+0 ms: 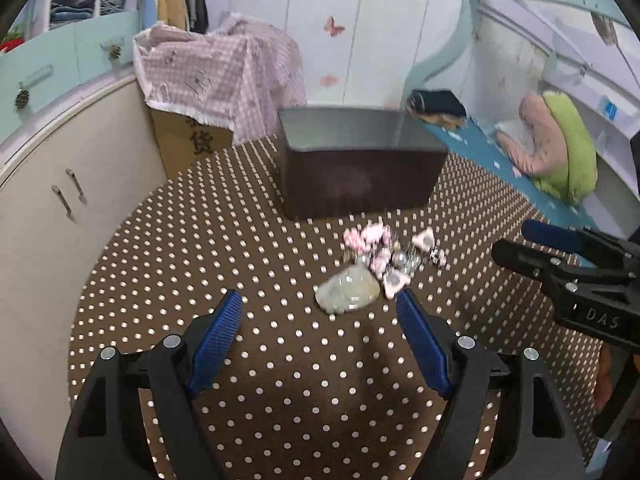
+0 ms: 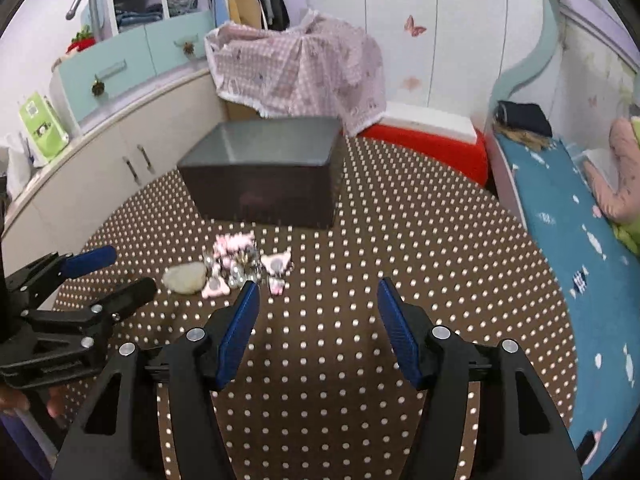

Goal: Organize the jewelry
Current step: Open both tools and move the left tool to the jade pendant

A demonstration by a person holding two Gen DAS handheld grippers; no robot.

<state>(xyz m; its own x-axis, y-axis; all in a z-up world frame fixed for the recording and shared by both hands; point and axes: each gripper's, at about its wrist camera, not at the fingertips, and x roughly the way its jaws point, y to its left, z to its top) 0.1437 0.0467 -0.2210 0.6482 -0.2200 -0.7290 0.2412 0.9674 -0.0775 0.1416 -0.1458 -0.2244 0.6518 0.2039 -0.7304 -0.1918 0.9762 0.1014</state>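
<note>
A small heap of jewelry (image 1: 384, 252) (image 2: 244, 260), pink bows, pearls and silvery pieces, lies on the brown polka-dot tabletop (image 1: 280, 380). A pale green stone piece (image 1: 348, 290) (image 2: 186, 278) rests at the heap's near-left side. Behind the heap stands an open dark box (image 1: 360, 168) (image 2: 264, 184). My left gripper (image 1: 320, 294) (image 2: 130, 270) is open, and the stone lies just beyond the gap between its blue pads, untouched. My right gripper (image 2: 318, 283) (image 1: 514, 240) is open and holds nothing, and the heap lies just beyond its left finger.
A cardboard box draped with pink checked cloth (image 1: 216, 72) (image 2: 296, 68) stands behind the table. White cabinets (image 1: 60, 200) run along the left. A bed with a blue sheet (image 2: 568, 240) lies to the right, and a red seat (image 2: 432, 148) stands at its head.
</note>
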